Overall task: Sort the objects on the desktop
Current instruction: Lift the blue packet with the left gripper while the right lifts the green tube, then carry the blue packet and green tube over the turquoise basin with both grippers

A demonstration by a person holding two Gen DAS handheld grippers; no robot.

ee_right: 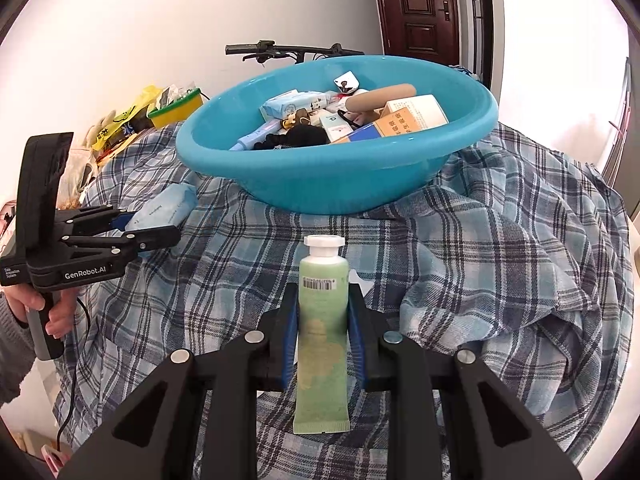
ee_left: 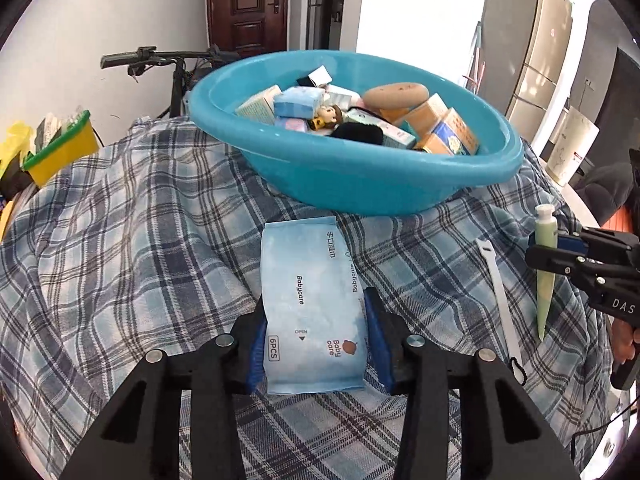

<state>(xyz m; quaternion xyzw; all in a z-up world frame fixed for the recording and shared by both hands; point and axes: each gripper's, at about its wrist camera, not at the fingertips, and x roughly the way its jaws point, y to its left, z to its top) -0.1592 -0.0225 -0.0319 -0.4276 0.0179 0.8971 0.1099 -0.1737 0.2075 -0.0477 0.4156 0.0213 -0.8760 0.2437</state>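
Pointing down at a slant over the plaid cloth (ee_left: 120,240), the left gripper (ee_left: 316,336) has its blue pads pressed against the two long sides of a pale blue Babycare wet-wipe pack (ee_left: 312,304), which lies lengthwise between the fingers with its far end reaching toward the basin. The near end of the pack sticks out behind the pads. In the right wrist view the same gripper (ee_right: 132,228) shows from the side, gripped by a hand (ee_right: 48,312) at the left edge, with a grey sleeve partly cut off by the frame.

The right gripper (ee_right: 322,332) tilts down likewise, its pads closed on the middle of a green tube (ee_right: 322,320) with a white cap, cap end forward and crimped end toward the camera. A barcode label is visible; other print on the tube is too faint to read.

On the cloth between the two grippers lies a white strap (ee_left: 500,292).

Beyond both sits the turquoise basin (ee_left: 360,184), holding small boxes, tissue packs, a tan roller-like thing and a black fuzzy item; much of the pile is overlapped and hard to identify. A yellow bin (ee_left: 60,152) stands at the far left, and a scooter handlebar (ee_left: 160,58) behind the basin.
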